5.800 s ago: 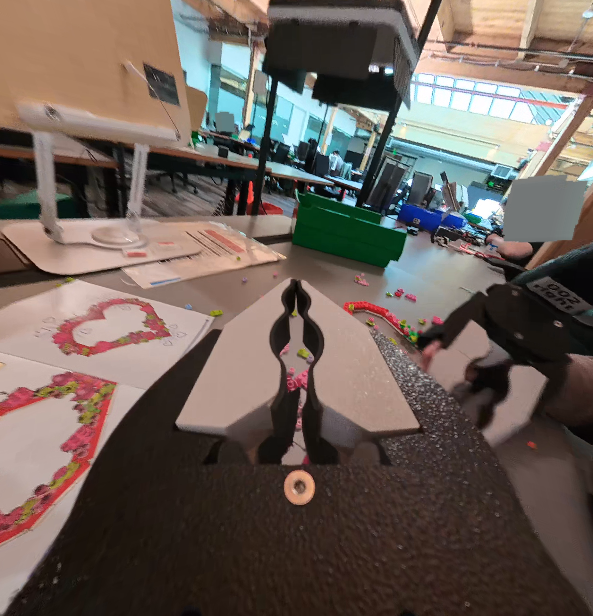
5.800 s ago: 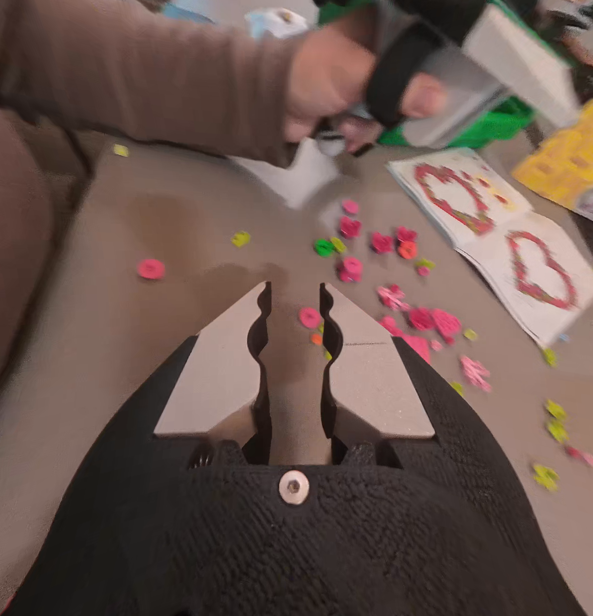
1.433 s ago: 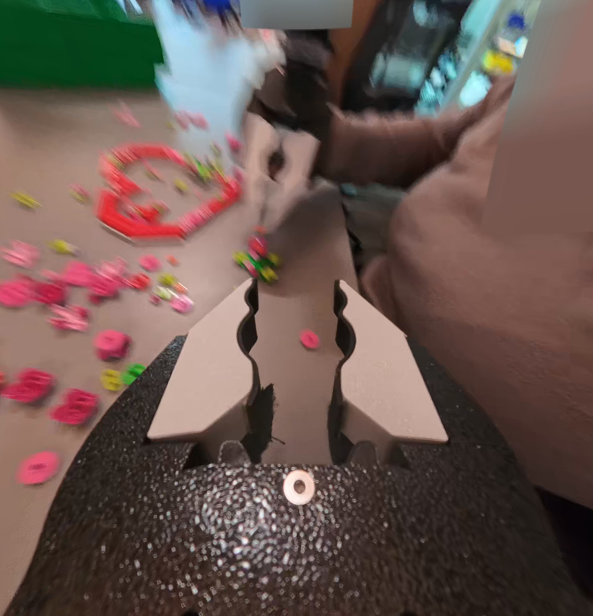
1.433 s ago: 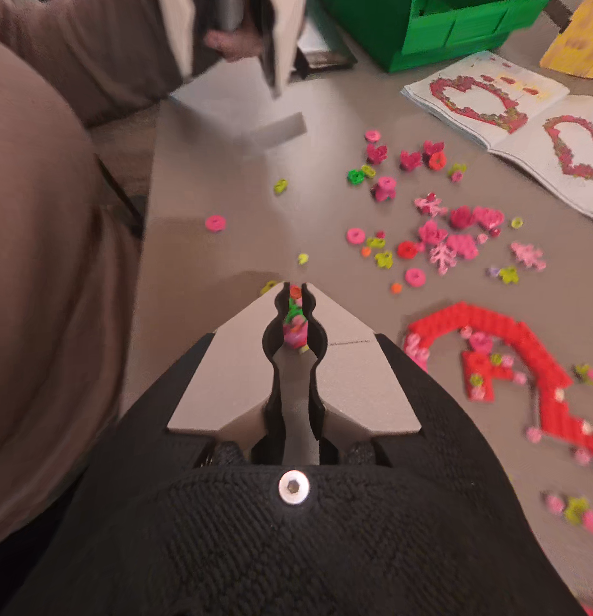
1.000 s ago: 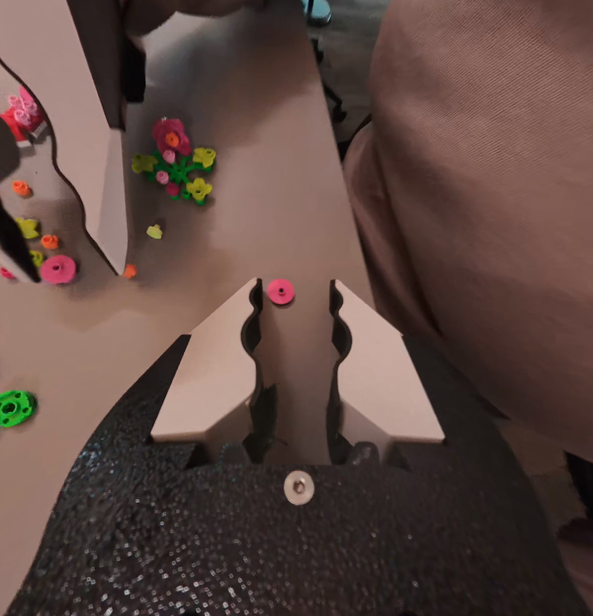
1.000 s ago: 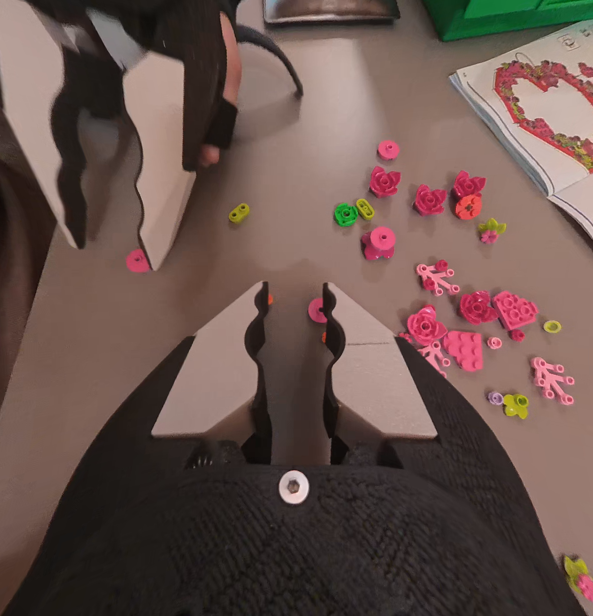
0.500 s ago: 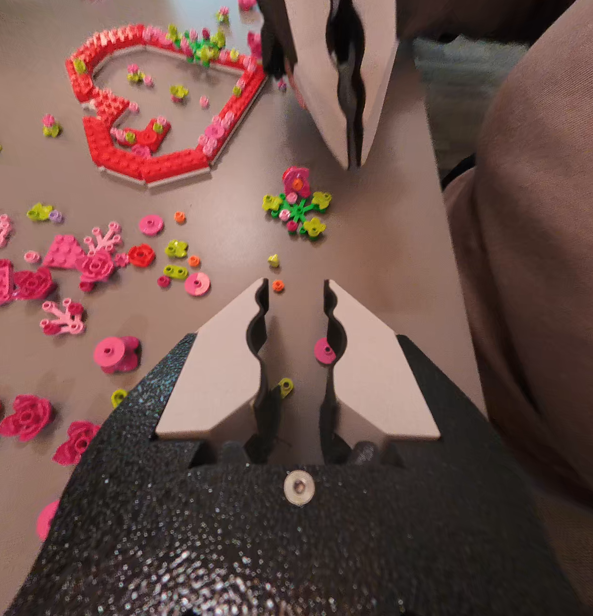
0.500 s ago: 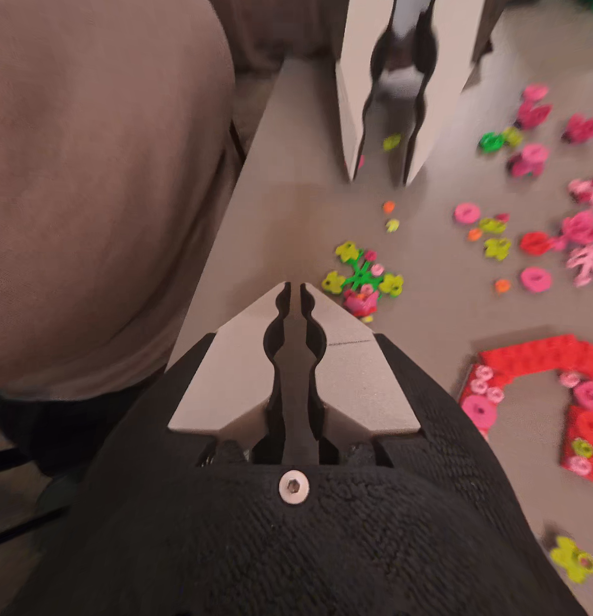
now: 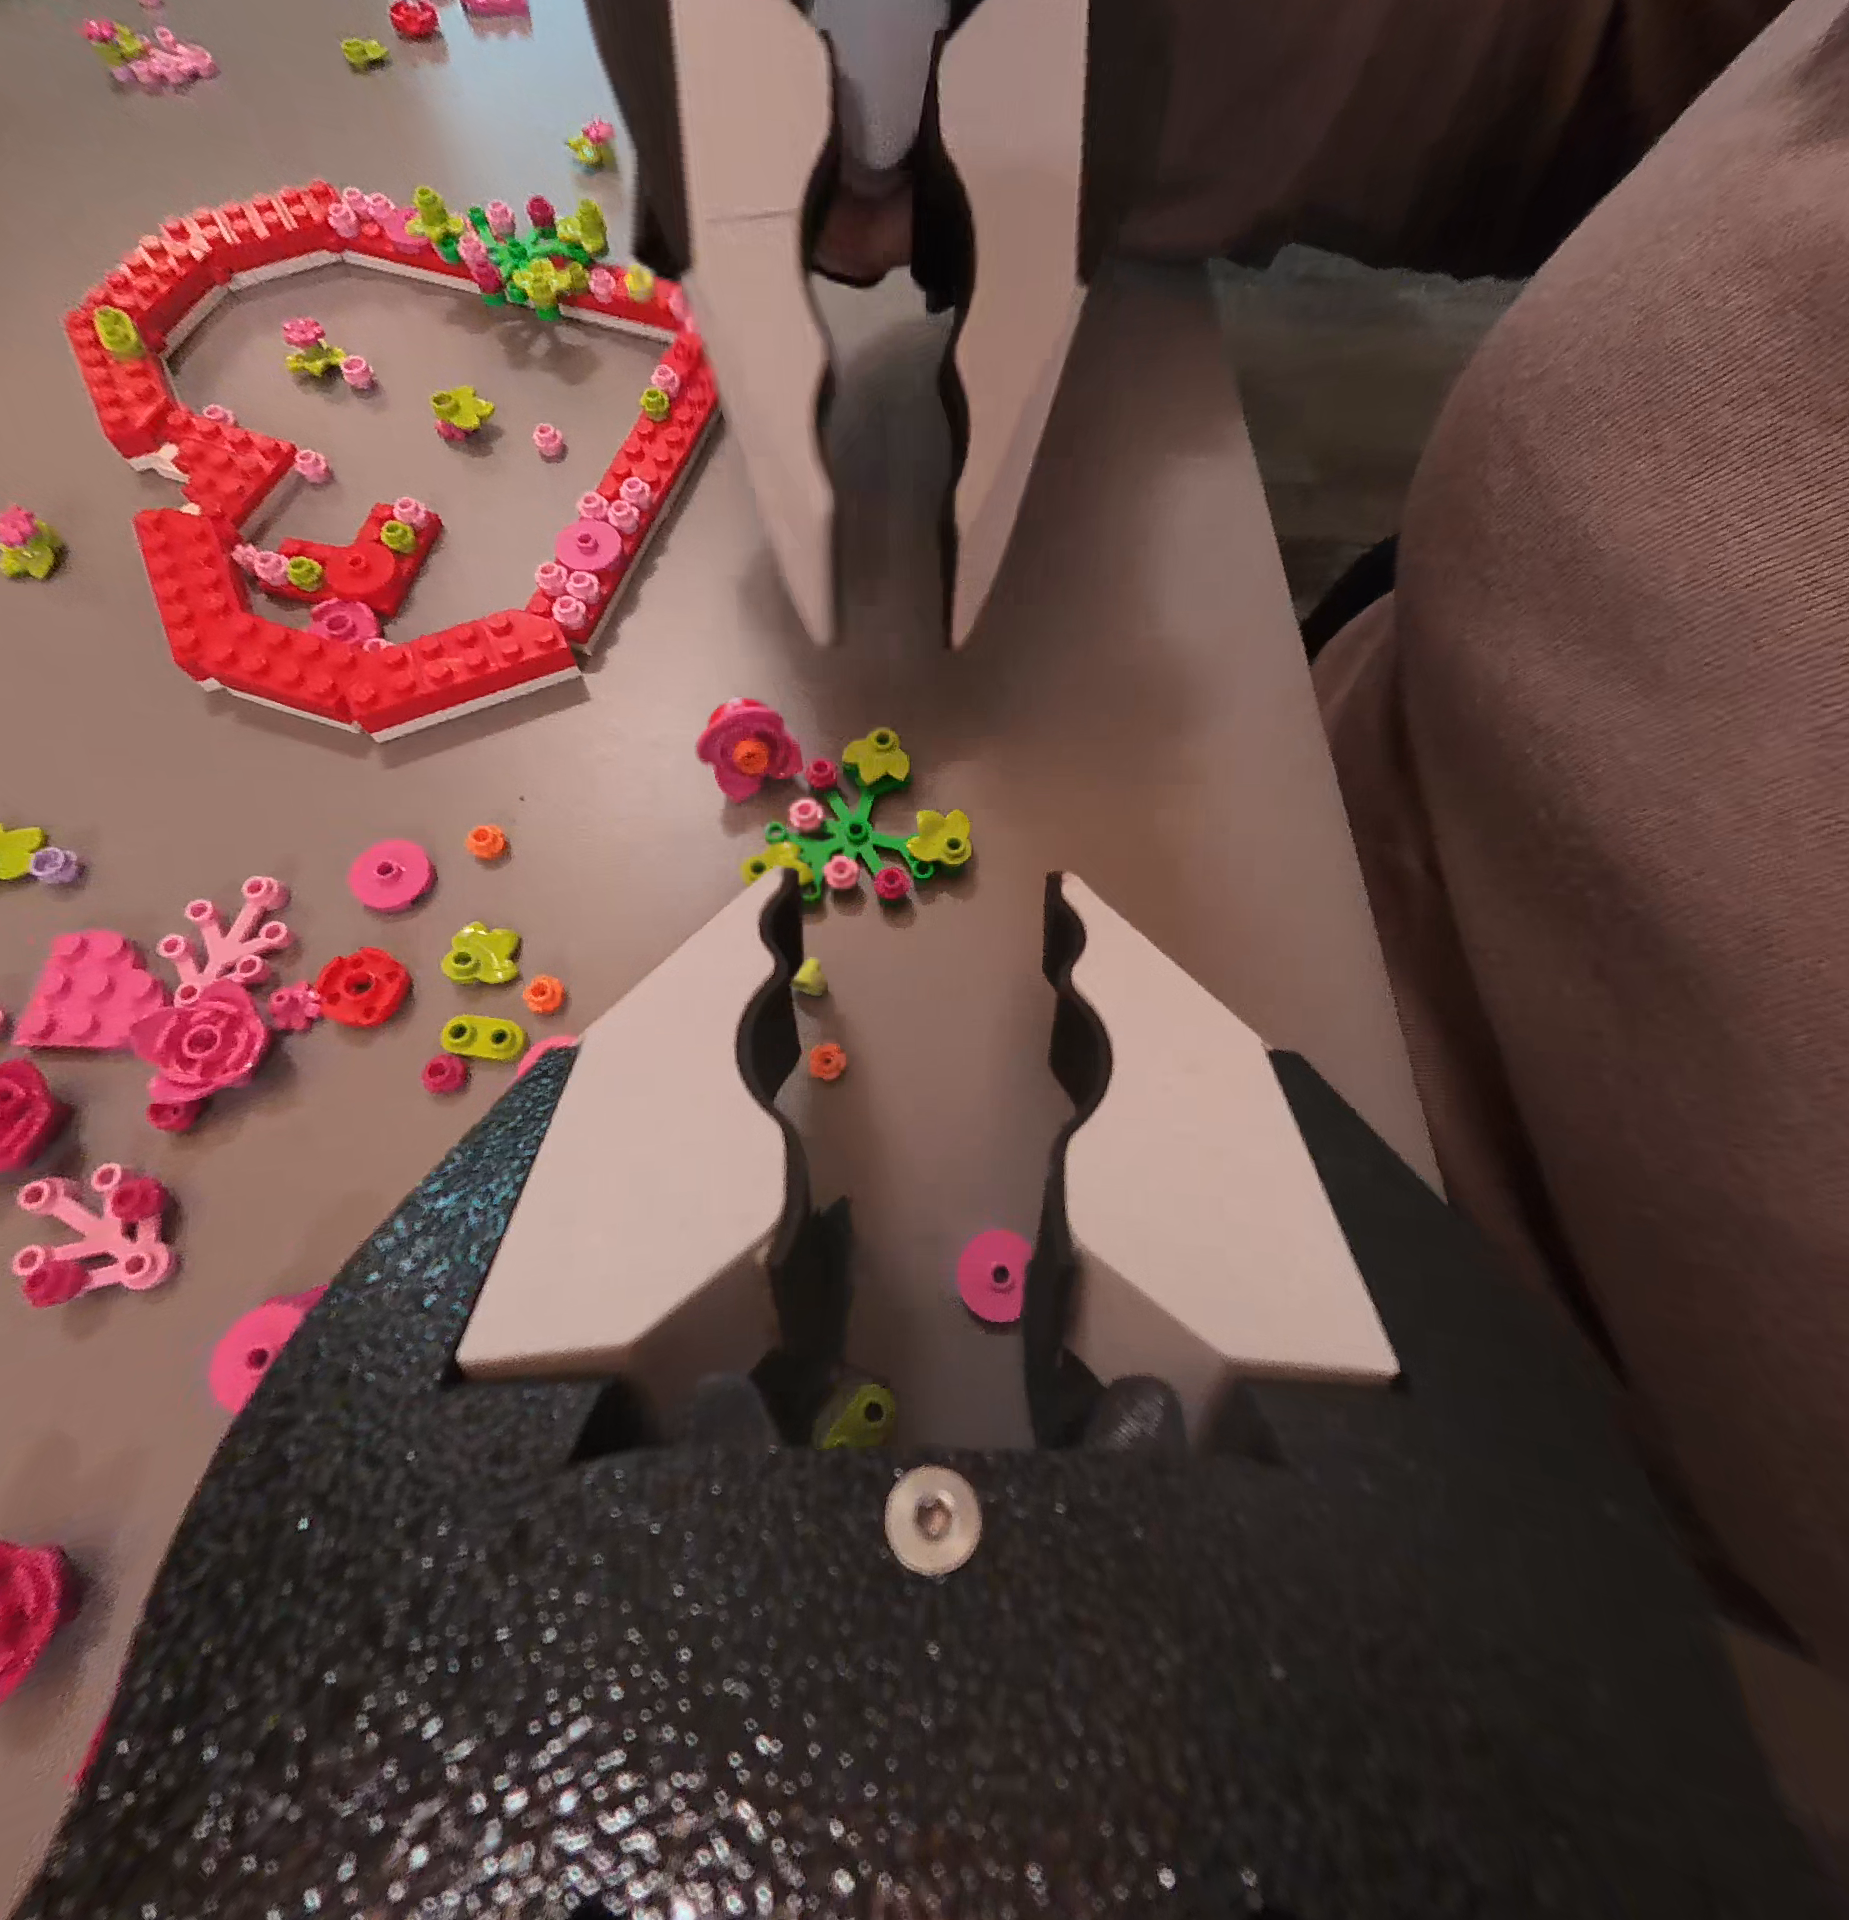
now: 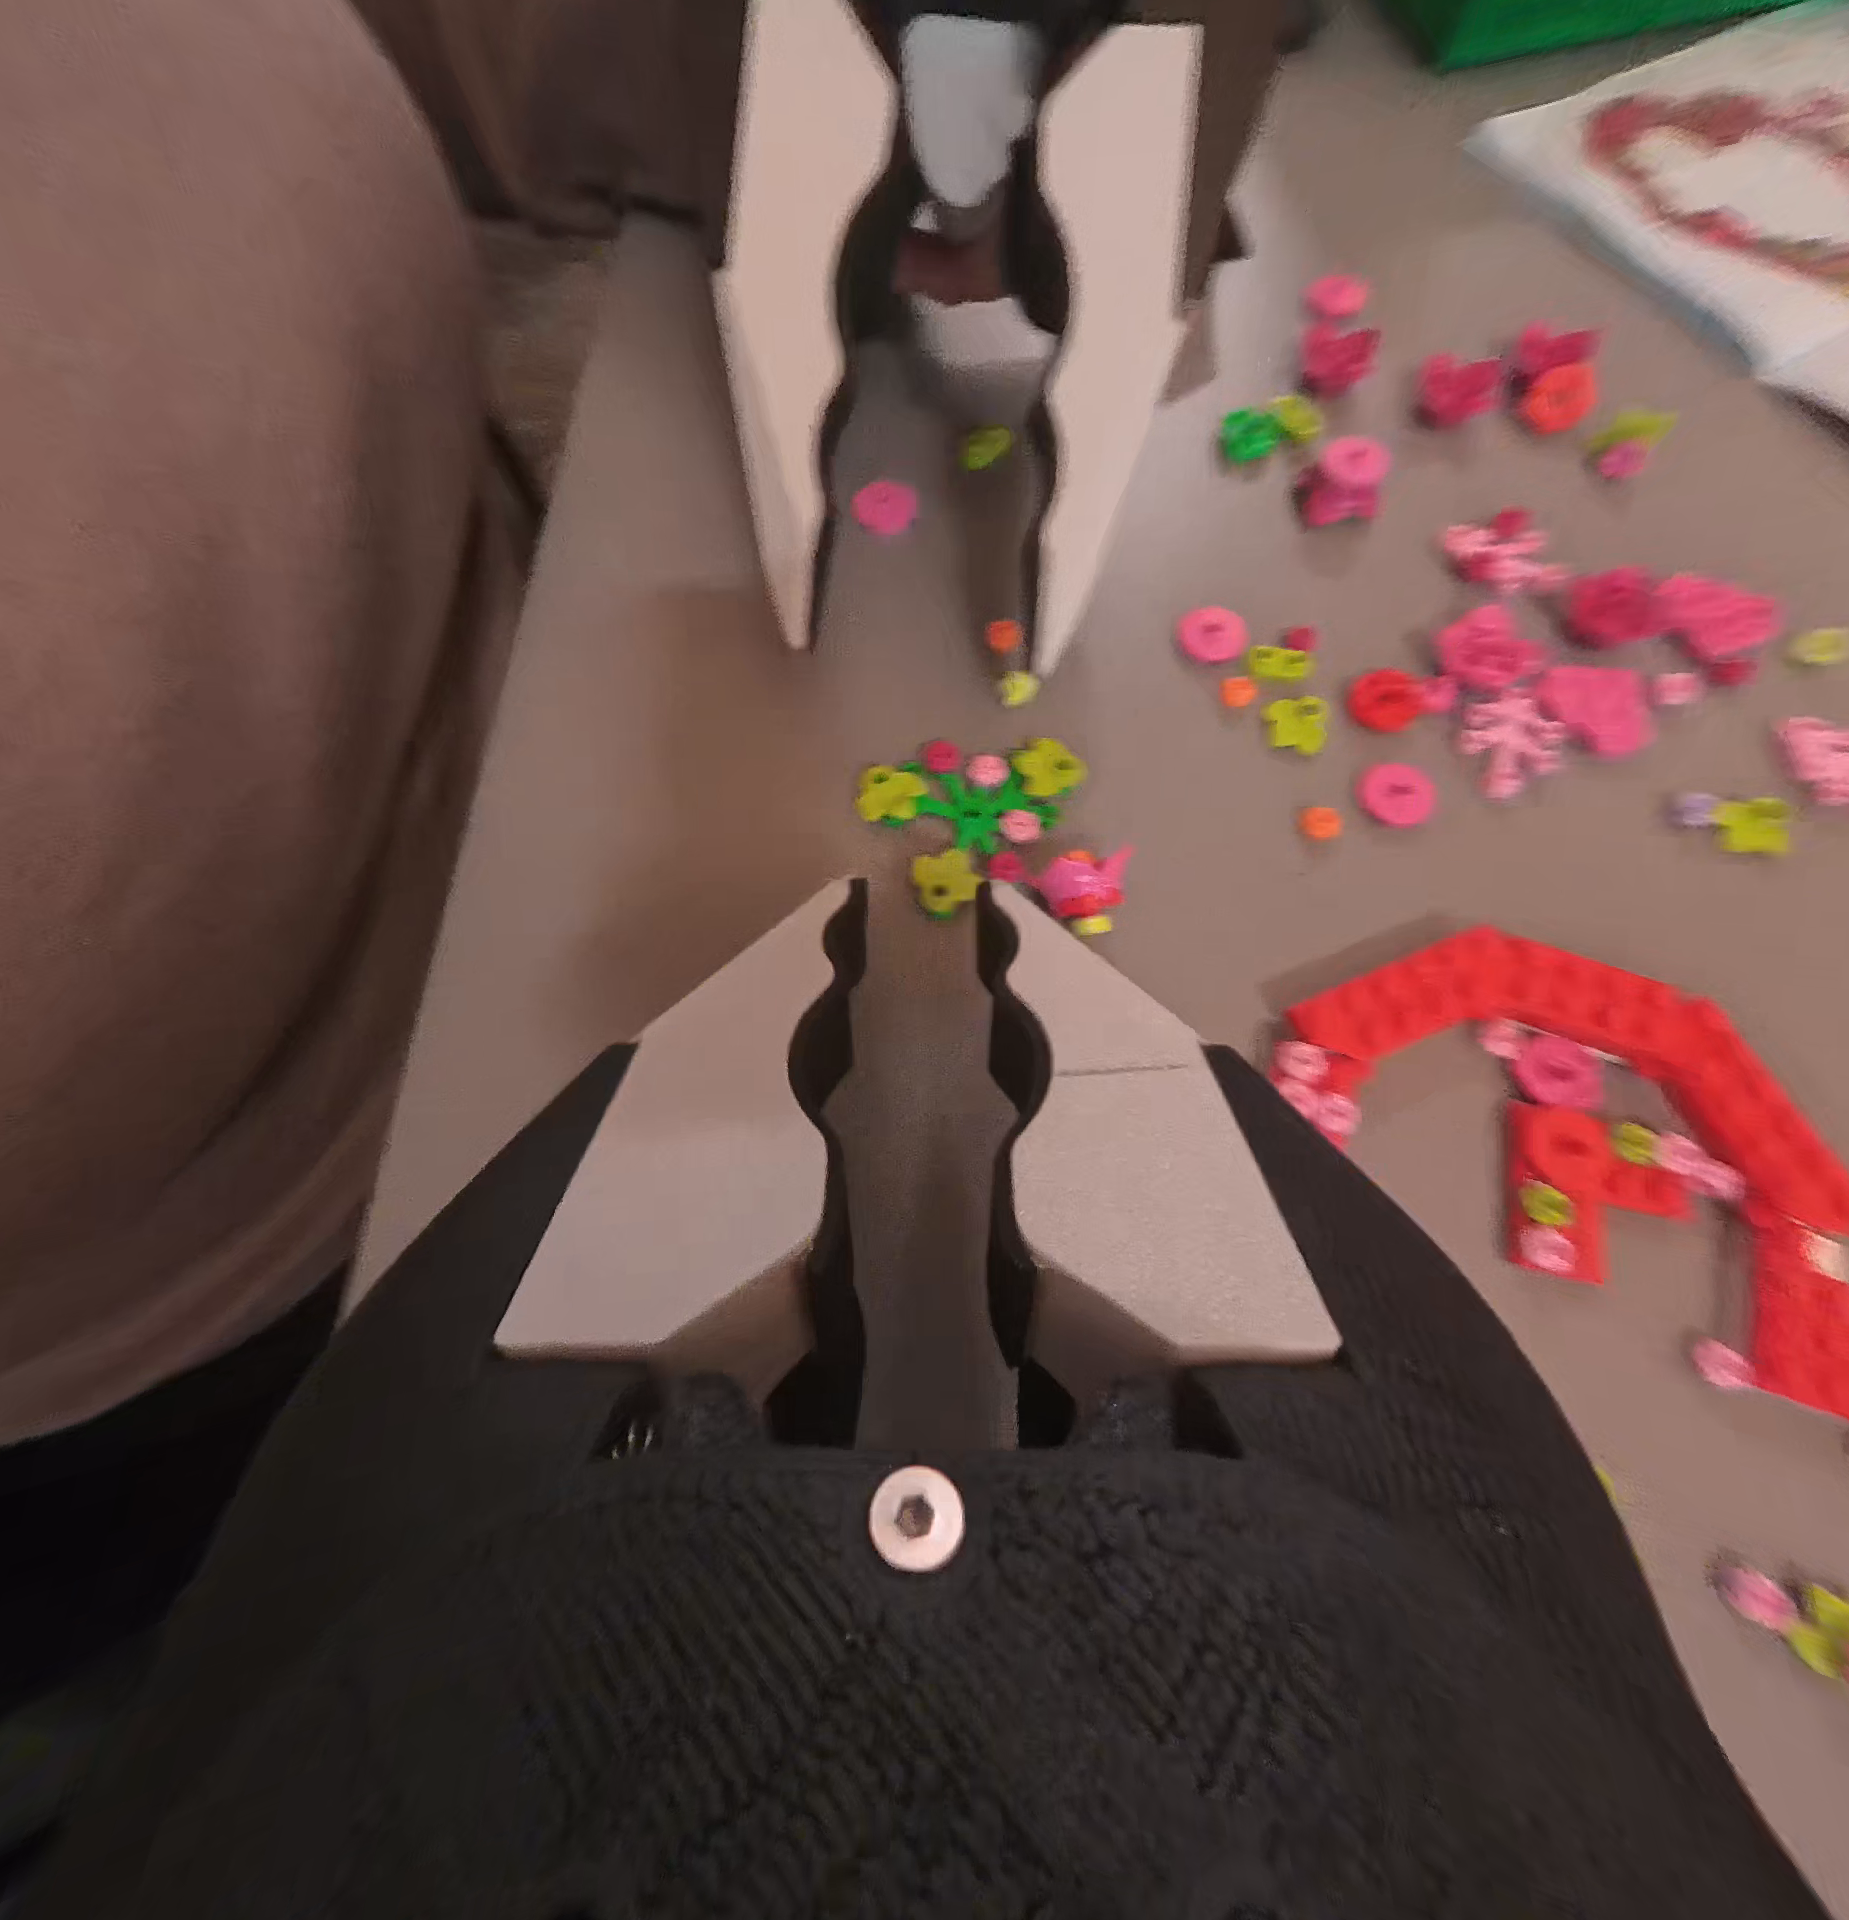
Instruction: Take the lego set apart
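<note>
Both tongs face each other across a small green flower cluster [image 9: 855, 826] on the grey table [image 9: 1096, 582]. Left gripper [image 9: 920, 894]: jaws wide apart, nothing between them but bare table, a tiny orange stud [image 9: 826, 1061] and a pink round plate [image 9: 995, 1275] lying flat deeper in the gap. Right gripper [image 10: 918, 894]: jaws apart, a narrower gap, empty; its tips sit just short of the cluster, one lime leaf [image 10: 943, 881] just ahead of the opening.

Cluster: green stem piece with lime leaves and small pink studs, a magenta rose [image 9: 745, 746] attached at one side. It lies flat, apart from both tongs, near the table's edge [image 9: 1304, 665]. Beyond that edge is the person's brown clothing [image 9: 1626, 727]; little free table on that side.

Red heart-shaped frame [image 9: 276, 644] lies well clear of the cluster, away from the edge, with some pink and lime bits on its studs. Loose pink, red, lime and orange pieces [image 9: 224, 1029] are scattered between frame and left gripper. Open strip of table runs between the two sets of tips, around the cluster. An open booklet [image 10: 1668, 208] shows blurred at the far corner in the right wrist view.
</note>
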Demonstrator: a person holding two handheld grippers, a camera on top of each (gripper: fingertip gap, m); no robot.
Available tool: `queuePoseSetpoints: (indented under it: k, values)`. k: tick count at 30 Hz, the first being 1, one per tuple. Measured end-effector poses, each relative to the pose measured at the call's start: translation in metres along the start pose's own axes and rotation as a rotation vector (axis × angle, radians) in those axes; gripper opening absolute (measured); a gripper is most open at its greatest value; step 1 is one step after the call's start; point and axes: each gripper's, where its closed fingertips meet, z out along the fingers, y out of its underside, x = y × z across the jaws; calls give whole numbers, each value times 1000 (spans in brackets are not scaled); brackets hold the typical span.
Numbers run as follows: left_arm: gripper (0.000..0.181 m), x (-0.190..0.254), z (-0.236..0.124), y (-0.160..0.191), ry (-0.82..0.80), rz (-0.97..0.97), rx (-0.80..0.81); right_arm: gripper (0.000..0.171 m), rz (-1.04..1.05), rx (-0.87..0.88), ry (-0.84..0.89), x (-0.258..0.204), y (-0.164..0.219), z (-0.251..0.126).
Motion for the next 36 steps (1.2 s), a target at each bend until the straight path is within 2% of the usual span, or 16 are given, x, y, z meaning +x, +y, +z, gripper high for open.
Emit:
queuePoseSetpoints:
  k: [1, 3, 15, 19, 21, 22, 25, 27, 29, 32, 36]
  values:
    - [43, 0, -1, -3, 4, -3, 15, 29, -11, -9, 47, 8, 1, -1]
    - [43, -2, -3, -7, 10, -14, 33, 42, -13, -49, 90, 20, 6, 3]
    - [42, -32, -13, -24, -29, -43, 83, 24, 33, -221, 113, 45, 11, 23]
    - [32, -51, -14, -24, -53, -51, 60, 17, 18, -128, 206, 58, -14, 19]
    - [30, -73, -18, -20, -131, -79, 51, 15, 9, -37, 282, 71, -37, 16]
    - [29, -89, -24, -22, -201, -105, 82, 15, -4, -2, 357, 84, -47, 13]
    - [29, -120, -56, -35, -333, -235, 308, 15, -8, 101, 616, 121, -68, -1]
    - [31, -128, -77, -35, -373, -291, 437, 15, -23, 172, 708, 128, -77, -4]
    - [37, -131, -91, -34, -398, -311, 529, 15, -73, 165, 751, 128, -77, 1]
    - [41, -121, -91, -44, -340, -290, 599, 15, -211, 92, 842, 128, -71, 9]
    - [50, -102, -68, -46, -199, -302, 556, 15, -426, 31, 891, 115, -75, 23]
